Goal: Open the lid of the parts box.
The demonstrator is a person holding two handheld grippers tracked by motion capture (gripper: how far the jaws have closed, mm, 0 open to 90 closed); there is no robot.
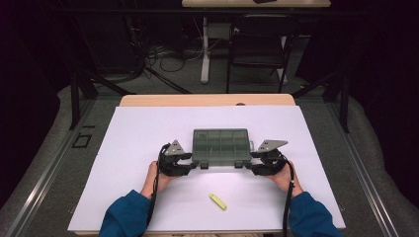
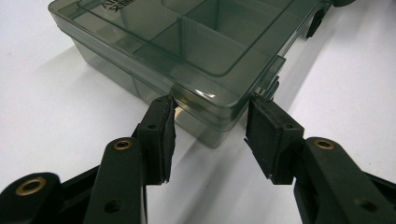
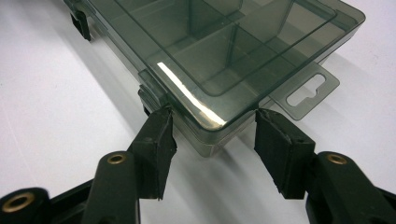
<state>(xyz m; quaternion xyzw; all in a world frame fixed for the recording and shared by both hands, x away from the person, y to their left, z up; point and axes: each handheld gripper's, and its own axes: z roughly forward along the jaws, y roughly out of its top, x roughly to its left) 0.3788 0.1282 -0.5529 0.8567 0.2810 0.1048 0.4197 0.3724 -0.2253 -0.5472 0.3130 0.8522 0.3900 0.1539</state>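
Both grippers clamped on the near corners of the organizer box

The smoky clear compartment box (image 1: 221, 144) sits lid shut mid-table on the white table (image 1: 128, 148). The left gripper (image 2: 210, 133) has its jaws pinching the box's near-left corner, and the right gripper (image 3: 212, 135) grips the near-right corner the same way. A small yellow piece (image 1: 217, 201) lies nearer the person, well apart from the box.

Raised lettering on the organizer box lid (image 2: 187, 42), cut off, too partial to read
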